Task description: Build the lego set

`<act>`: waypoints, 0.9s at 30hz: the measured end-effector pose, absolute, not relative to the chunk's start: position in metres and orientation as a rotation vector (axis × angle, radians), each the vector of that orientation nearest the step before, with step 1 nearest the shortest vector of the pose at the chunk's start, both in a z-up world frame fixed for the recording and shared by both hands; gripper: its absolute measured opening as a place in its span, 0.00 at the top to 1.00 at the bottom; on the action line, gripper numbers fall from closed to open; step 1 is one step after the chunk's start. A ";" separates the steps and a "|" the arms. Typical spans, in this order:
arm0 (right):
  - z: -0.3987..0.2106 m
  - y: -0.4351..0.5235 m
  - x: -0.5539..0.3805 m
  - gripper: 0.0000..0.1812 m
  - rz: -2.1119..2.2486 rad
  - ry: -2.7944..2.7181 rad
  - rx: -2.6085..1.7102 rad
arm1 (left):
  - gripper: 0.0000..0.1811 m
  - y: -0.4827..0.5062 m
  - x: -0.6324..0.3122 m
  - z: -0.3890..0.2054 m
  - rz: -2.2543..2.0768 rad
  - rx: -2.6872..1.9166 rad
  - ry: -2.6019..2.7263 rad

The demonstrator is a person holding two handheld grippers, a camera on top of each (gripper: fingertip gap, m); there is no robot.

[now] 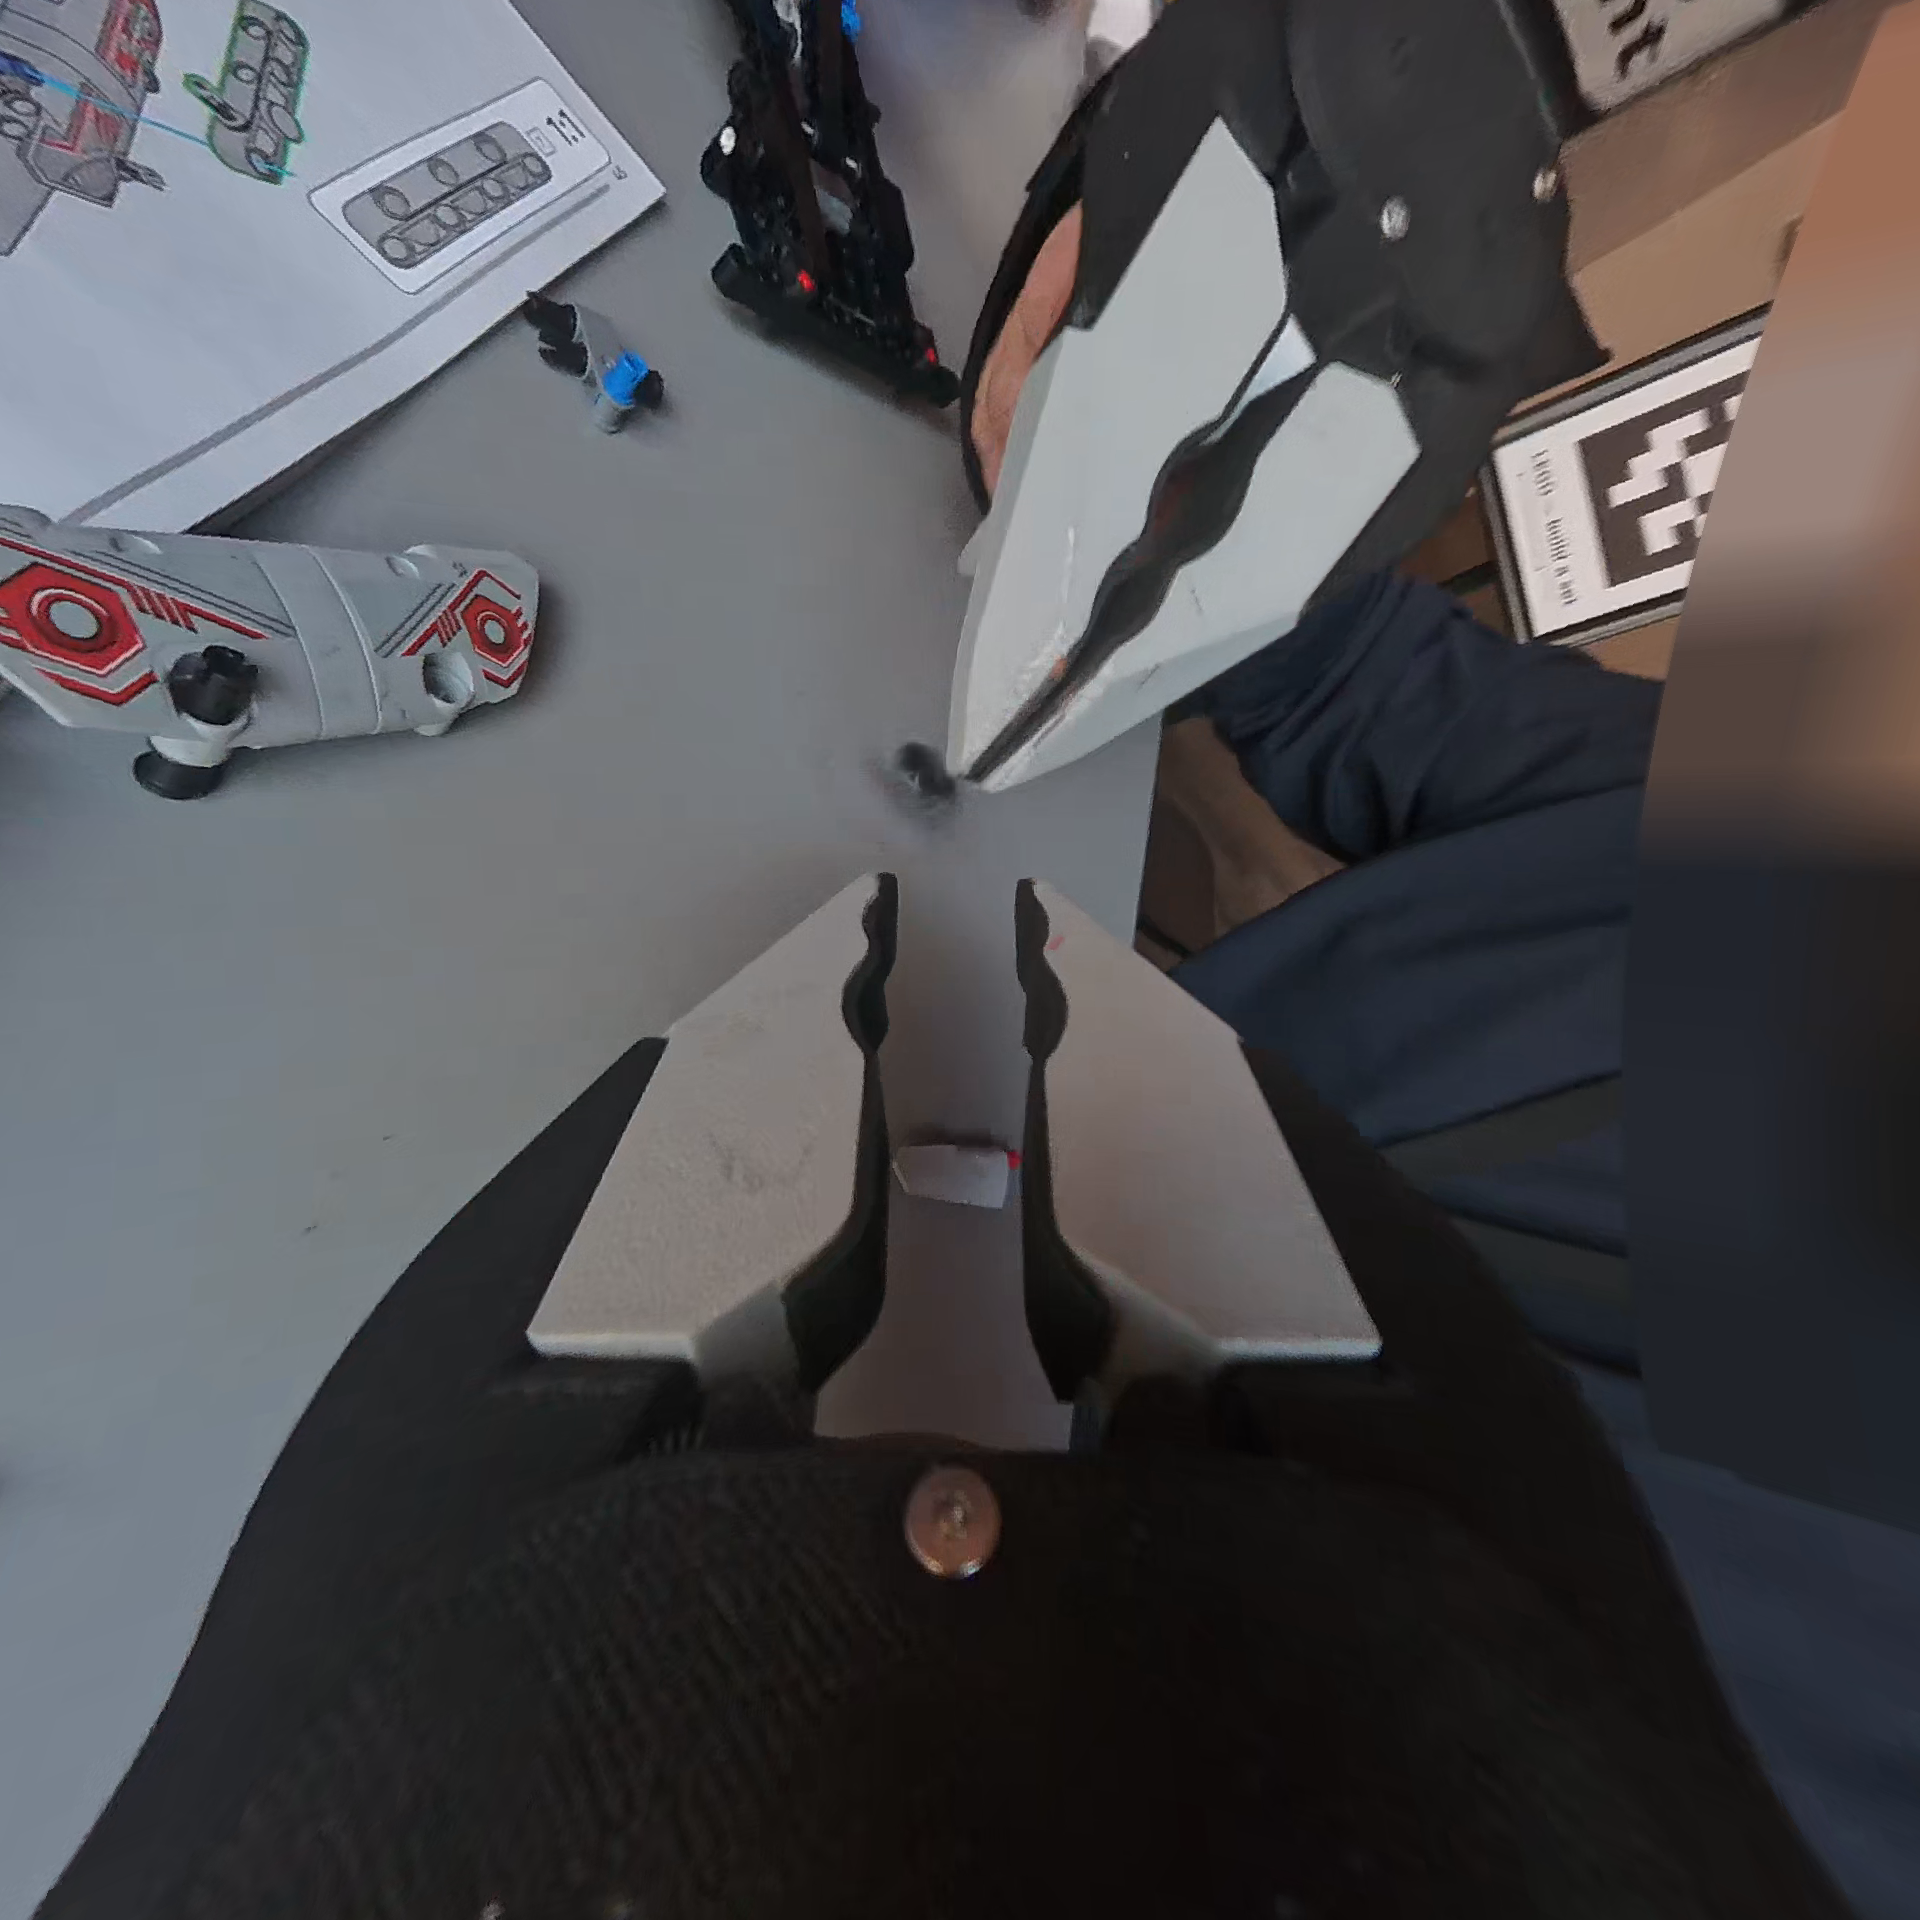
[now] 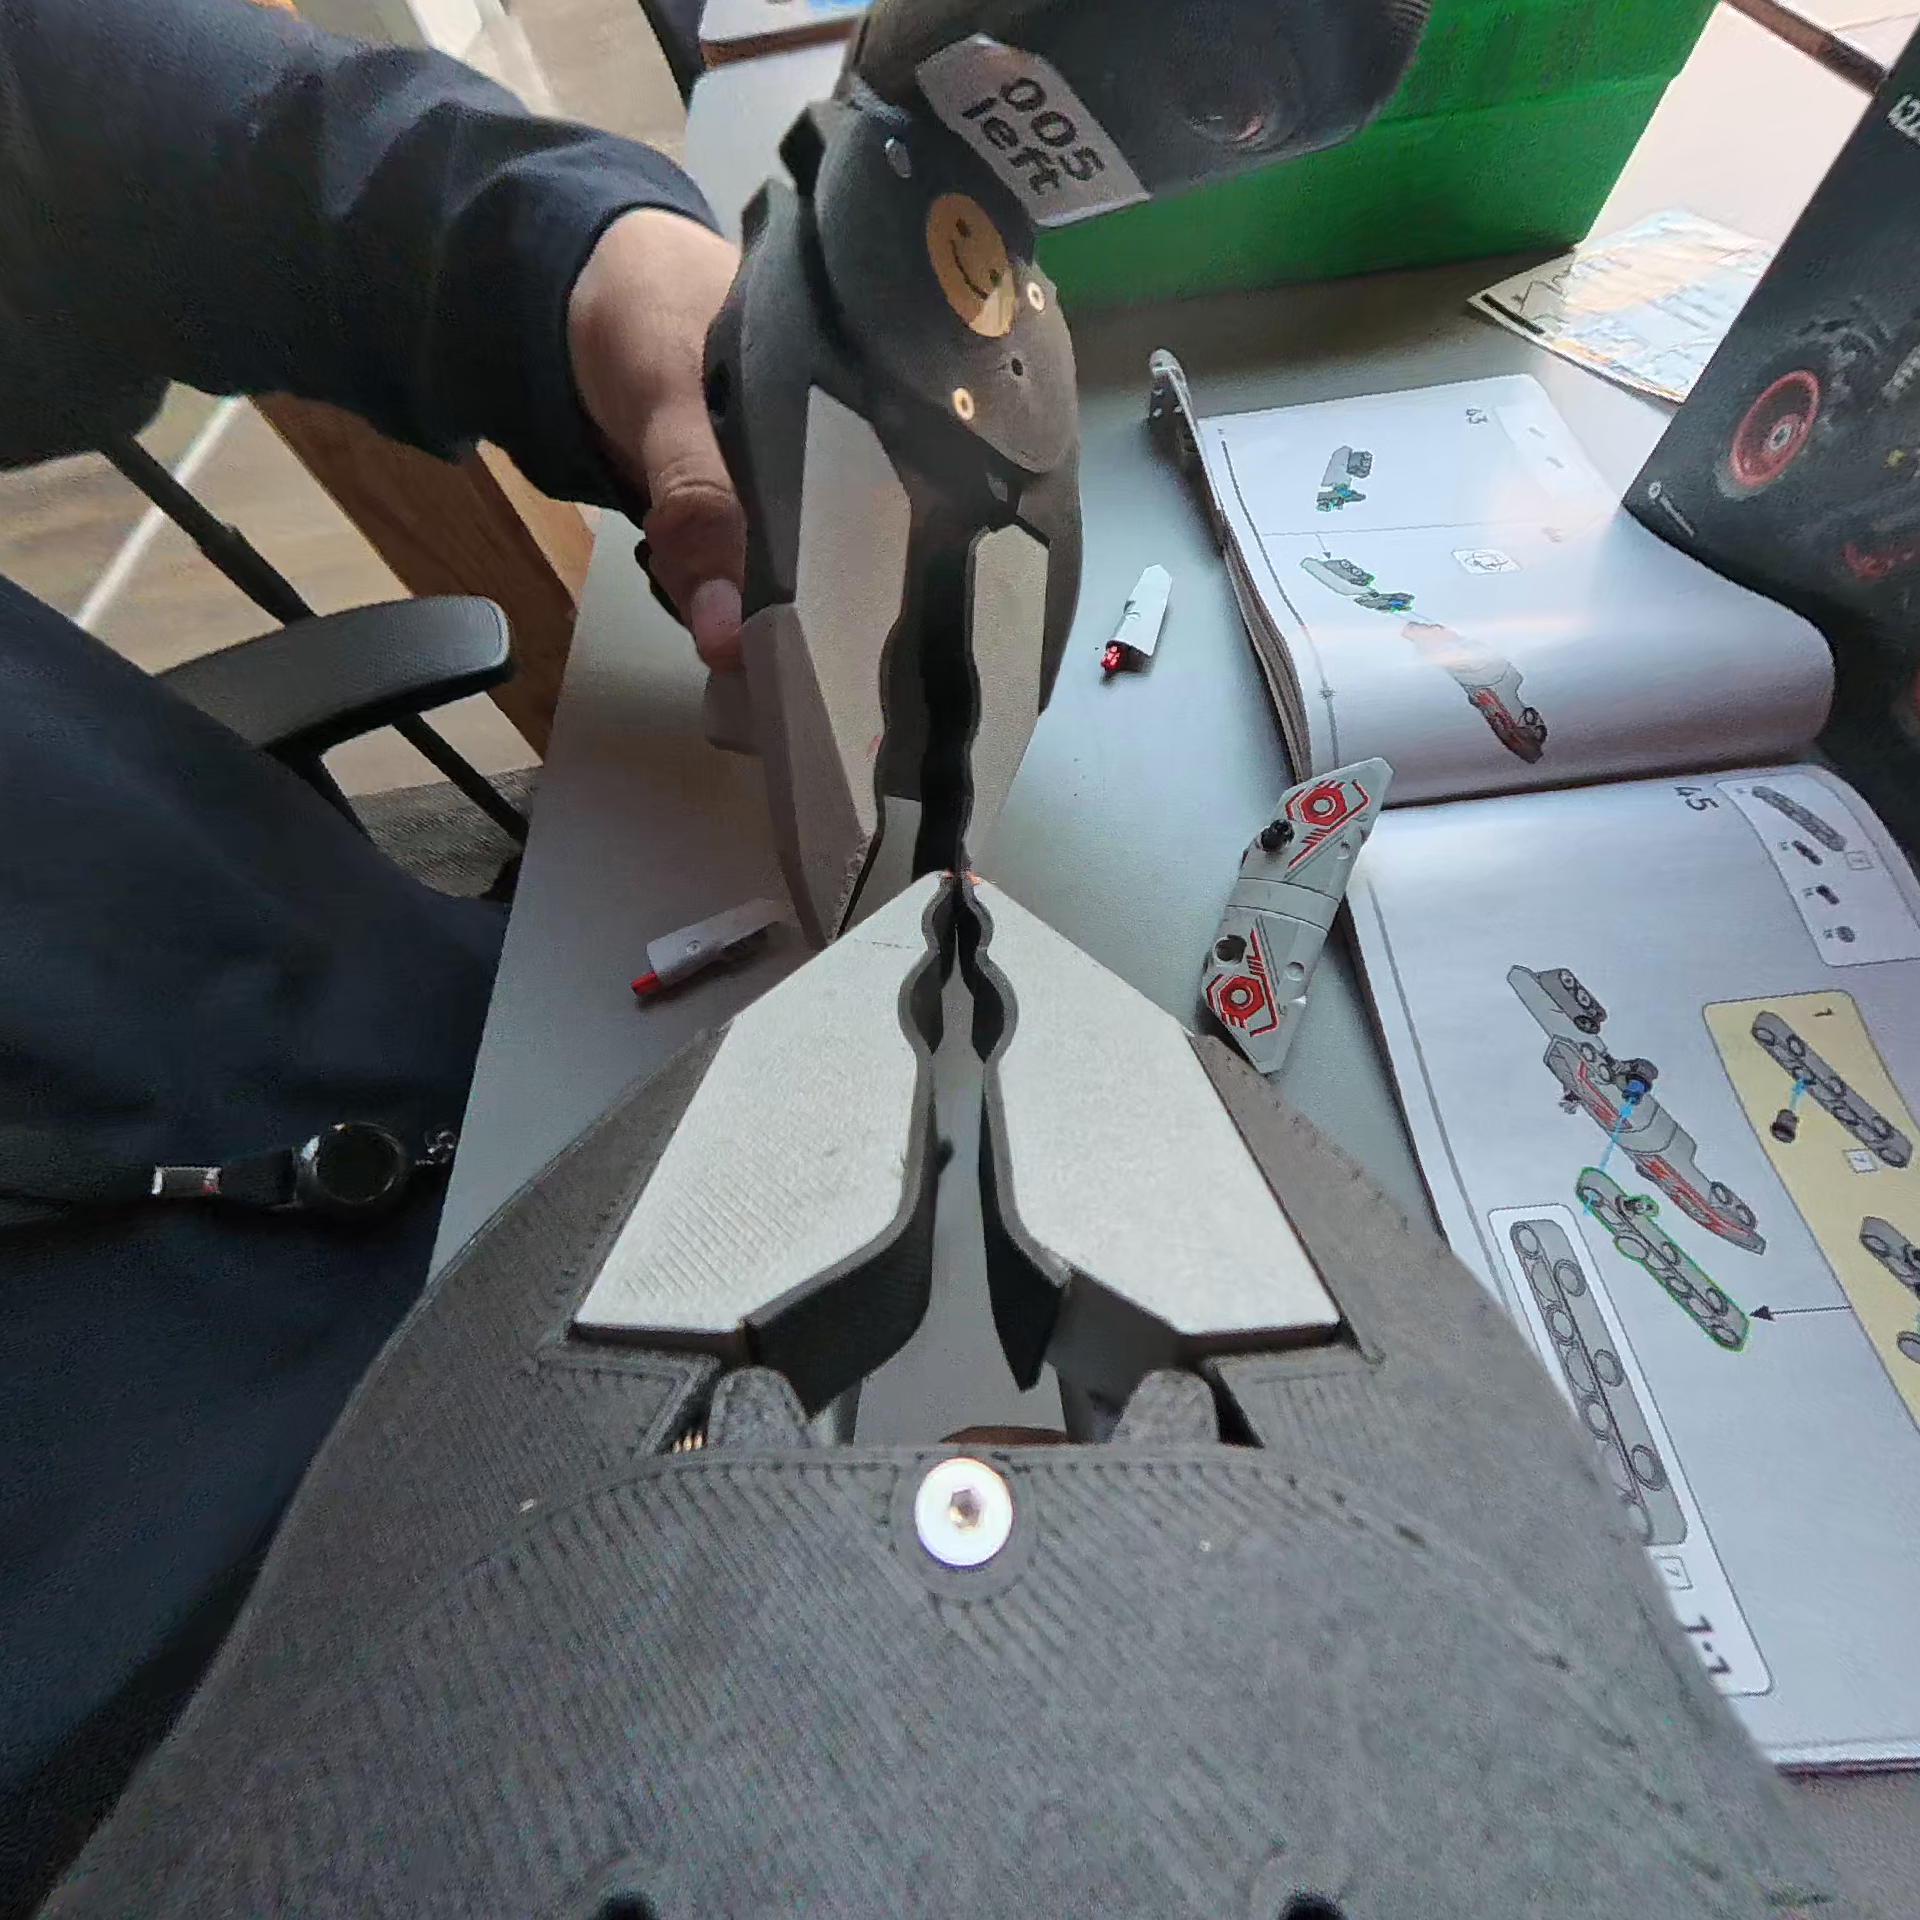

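Note:
My right gripper comes in from the upper right, shut on a small black pin held just above the grey table. In its own view its tips are closed and the pin is hidden behind them. My left gripper is open and empty, its tips just short of the pin. It faces the right gripper tip to tip. A small grey piece with a red end lies on the table under the left fingers, and also shows in the right wrist view.
A grey panel with red decals lies beside the open instruction booklet. A black assembly and a grey-blue piece lie farther off. Another grey piece, a green box and the table edge are nearby. My left and right fingertips are right by each other. Left tips and right tips are each some 11 cm from the grey-blue piece.

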State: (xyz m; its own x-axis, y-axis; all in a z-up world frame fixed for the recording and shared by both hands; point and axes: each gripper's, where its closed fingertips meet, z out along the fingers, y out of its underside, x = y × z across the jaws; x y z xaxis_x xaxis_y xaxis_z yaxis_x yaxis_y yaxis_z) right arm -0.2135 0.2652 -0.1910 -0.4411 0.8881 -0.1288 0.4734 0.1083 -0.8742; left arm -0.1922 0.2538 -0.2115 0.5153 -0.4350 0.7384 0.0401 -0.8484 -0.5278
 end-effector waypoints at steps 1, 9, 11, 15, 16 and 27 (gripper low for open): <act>-0.193 0.265 -0.214 1.00 1.261 -1.969 -1.319 | 0.90 0.254 -0.192 -0.211 -1.315 -2.268 0.315; -0.205 0.309 -0.196 0.99 1.027 -1.906 -1.446 | 0.92 0.259 -0.192 -0.228 -1.128 -2.347 0.428; -0.196 0.321 -0.172 0.96 0.974 -1.875 -1.468 | 0.92 0.254 -0.191 -0.229 -1.074 -2.350 0.497; -0.193 0.327 -0.103 0.91 0.822 -1.896 -1.536 | 0.92 0.246 -0.183 -0.223 -1.047 -2.291 0.585; -0.198 0.324 -0.084 0.88 0.796 -1.921 -1.568 | 0.91 0.244 -0.181 -0.221 -1.050 -2.275 0.599; -0.242 0.333 0.038 0.83 0.536 -1.599 -2.101 | 0.92 0.242 -0.167 -0.209 -1.101 -2.148 0.663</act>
State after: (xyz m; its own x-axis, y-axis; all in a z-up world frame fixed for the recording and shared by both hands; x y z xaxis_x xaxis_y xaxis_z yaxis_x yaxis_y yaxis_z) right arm 0.0377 0.3334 -0.2424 0.2551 0.9662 -0.0381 0.7940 -0.2319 -0.5620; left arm -0.1673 0.2416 -0.2094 0.5249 -0.6720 0.5225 -0.1479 -0.6765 -0.7214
